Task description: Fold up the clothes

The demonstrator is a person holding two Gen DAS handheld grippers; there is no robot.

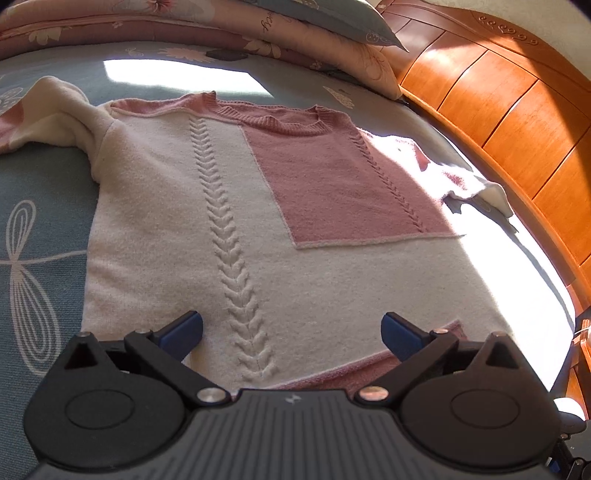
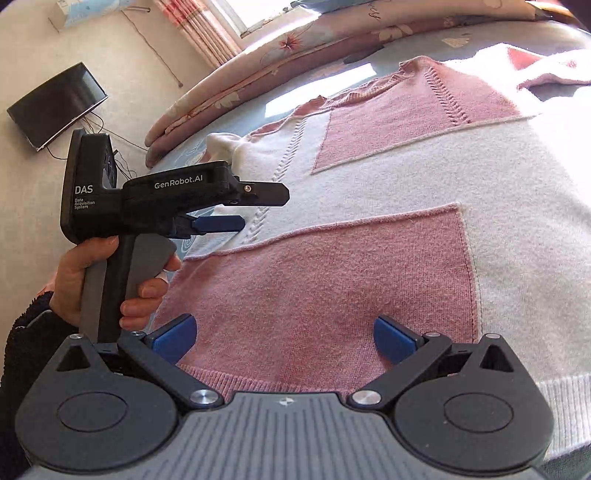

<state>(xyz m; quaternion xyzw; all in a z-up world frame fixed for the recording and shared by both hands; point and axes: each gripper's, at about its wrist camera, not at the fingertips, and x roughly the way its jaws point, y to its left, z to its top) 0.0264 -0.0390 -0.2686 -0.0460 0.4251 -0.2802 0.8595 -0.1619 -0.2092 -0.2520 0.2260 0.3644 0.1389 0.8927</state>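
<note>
A cream and pink knitted sweater [image 1: 229, 206] lay spread flat, front up, on the bed [image 1: 40, 206], its neckline toward 12 o'clock in the left wrist view and its hem toward 6 o'clock. One sleeve [image 1: 48, 114] was bunched at 10 o'clock; the other sleeve [image 1: 454, 173] lay crumpled in sunlight at 2 o'clock, near the wooden headboard [image 1: 498, 122]. Folded floral quilts [image 1: 184, 26] were stacked along the bed at 12 o'clock. The left hand-held gripper [image 1: 291, 332] stood with its blue-padded fingers [image 1: 184, 328] spread wide apart over the cream lower body of the sweater, holding nothing. The right hand-held gripper [image 2: 284, 338] was likewise spread wide, empty, above the pink panel [image 2: 314, 288] near the hem. In the right wrist view the left hand-held gripper appeared at 9 o'clock, gripped by a hand [image 2: 92, 280] in a dark fleece sleeve [image 2: 26, 332]. A dark flat screen [image 2: 57, 105] showed at 10 o'clock, beyond the bed.
</note>
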